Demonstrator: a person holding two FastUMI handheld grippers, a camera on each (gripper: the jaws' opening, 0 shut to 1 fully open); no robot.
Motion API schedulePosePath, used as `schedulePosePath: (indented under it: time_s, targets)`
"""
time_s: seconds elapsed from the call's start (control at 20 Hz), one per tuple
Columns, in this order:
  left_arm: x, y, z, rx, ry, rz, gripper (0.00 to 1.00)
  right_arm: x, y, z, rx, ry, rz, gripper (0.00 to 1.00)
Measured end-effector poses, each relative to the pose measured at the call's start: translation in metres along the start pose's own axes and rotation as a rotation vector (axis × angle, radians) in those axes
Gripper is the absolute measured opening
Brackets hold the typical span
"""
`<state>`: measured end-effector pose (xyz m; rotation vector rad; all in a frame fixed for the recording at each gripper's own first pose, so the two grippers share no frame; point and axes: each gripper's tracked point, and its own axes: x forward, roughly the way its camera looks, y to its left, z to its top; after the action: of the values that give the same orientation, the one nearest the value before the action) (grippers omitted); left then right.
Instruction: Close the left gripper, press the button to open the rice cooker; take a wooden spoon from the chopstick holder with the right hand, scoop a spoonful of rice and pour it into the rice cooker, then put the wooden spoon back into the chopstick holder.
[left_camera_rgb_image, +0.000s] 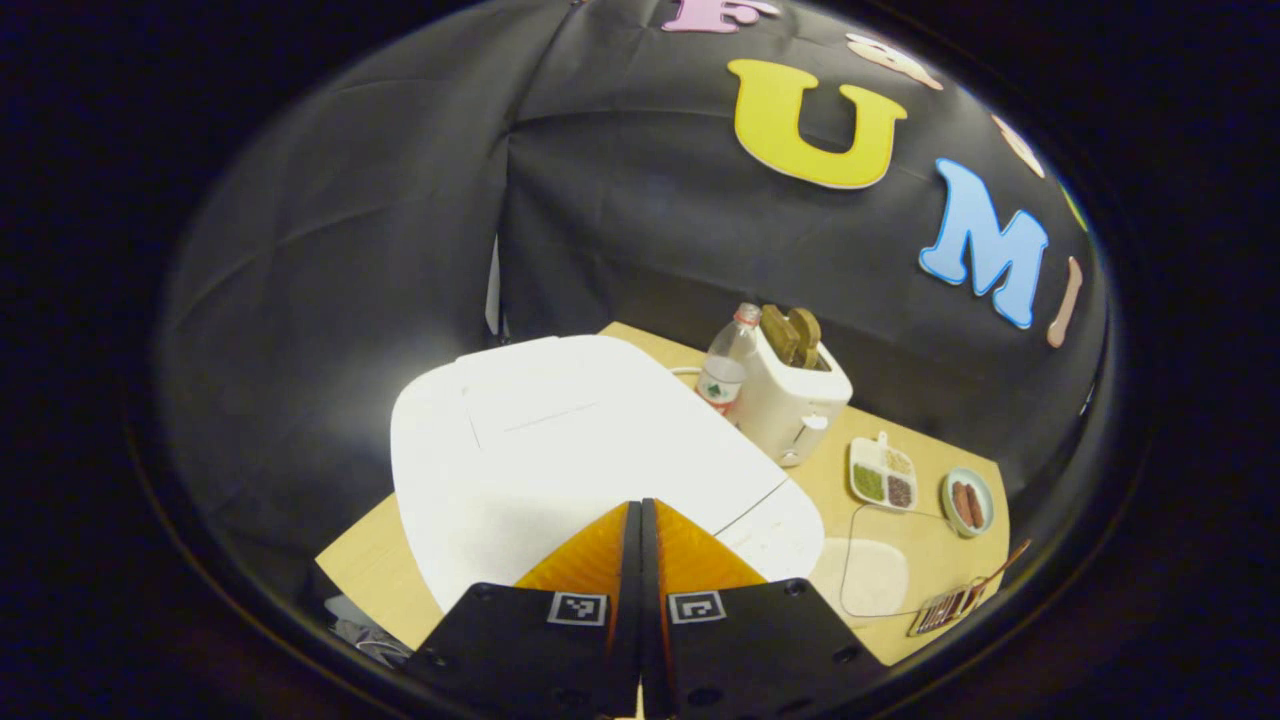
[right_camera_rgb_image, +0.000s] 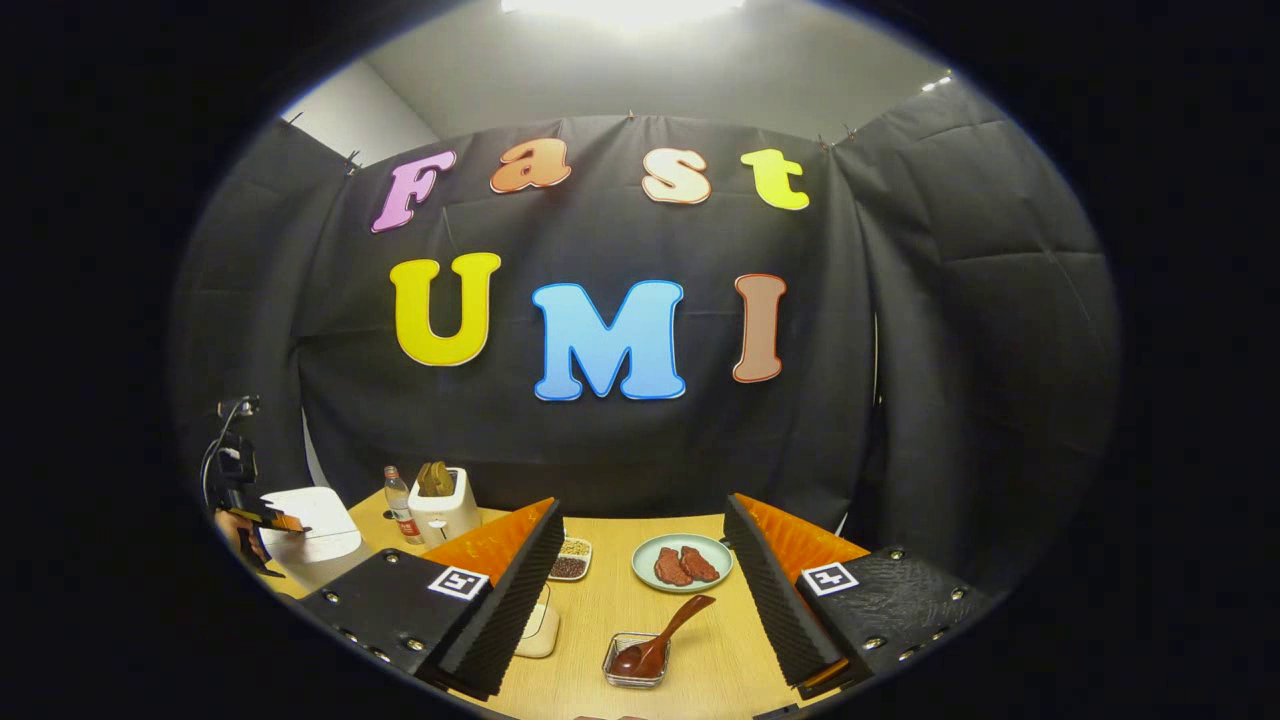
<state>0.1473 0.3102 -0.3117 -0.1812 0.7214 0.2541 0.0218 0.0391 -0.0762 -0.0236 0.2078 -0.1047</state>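
Observation:
In the left gripper view my left gripper (left_camera_rgb_image: 641, 503) is shut, its tips together with nothing between them, over the front of the white rice cooker (left_camera_rgb_image: 560, 430), whose lid is down. I cannot tell whether the tips touch it. The right gripper view shows that cooker (right_camera_rgb_image: 315, 540) far left, with the left gripper (right_camera_rgb_image: 268, 520) and a hand at it. My right gripper (right_camera_rgb_image: 645, 590) is open above the table. Just below and ahead of it, the wooden spoon (right_camera_rgb_image: 662, 635) leans in a small clear holder (right_camera_rgb_image: 633, 668). The spoon handle (left_camera_rgb_image: 1003, 562) also shows beside the holder (left_camera_rgb_image: 945, 606). A container of white rice (left_camera_rgb_image: 880, 575) sits near the cooker.
A white toaster (left_camera_rgb_image: 795, 405) and a plastic bottle (left_camera_rgb_image: 725, 365) stand behind the cooker. A divided dish of grains (left_camera_rgb_image: 882, 473) and a small plate of meat (right_camera_rgb_image: 683, 562) lie mid-table. The rice container (right_camera_rgb_image: 540, 630) is partly hidden by my right gripper's left finger. Black cloth walls close off the table.

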Motion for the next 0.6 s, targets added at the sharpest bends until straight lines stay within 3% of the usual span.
schedulePosePath:
  time_s: [0.1, 0.25, 0.4, 0.45, 0.5, 0.6]
  targets:
    - [-0.007, 0.004, 0.019, 0.014, -0.048, 0.039, 0.08, 0.003, -0.003, 0.001, 0.000, -0.003, -0.004, 0.98]
    - [-0.052, 0.001, 0.088, 0.074, -0.279, 0.110, 0.09, 0.009, -0.005, 0.000, 0.001, -0.006, -0.001, 0.98]
    - [-0.115, -0.031, 0.138, 0.111, -0.471, 0.059, 0.10, 0.016, -0.003, -0.003, 0.008, 0.001, 0.010, 0.98]
    - [-0.133, -0.043, 0.149, 0.119, -0.516, 0.040, 0.30, 0.018, -0.002, -0.004, 0.013, 0.001, 0.019, 0.98]
    - [-0.140, -0.046, 0.151, 0.132, -0.544, 0.041, 0.38, 0.019, 0.000, -0.005, 0.014, -0.004, 0.030, 0.98]
    - [-0.167, -0.058, 0.155, 0.158, -0.586, 0.026, 0.63, 0.023, 0.000, -0.007, 0.010, -0.005, 0.046, 0.98]
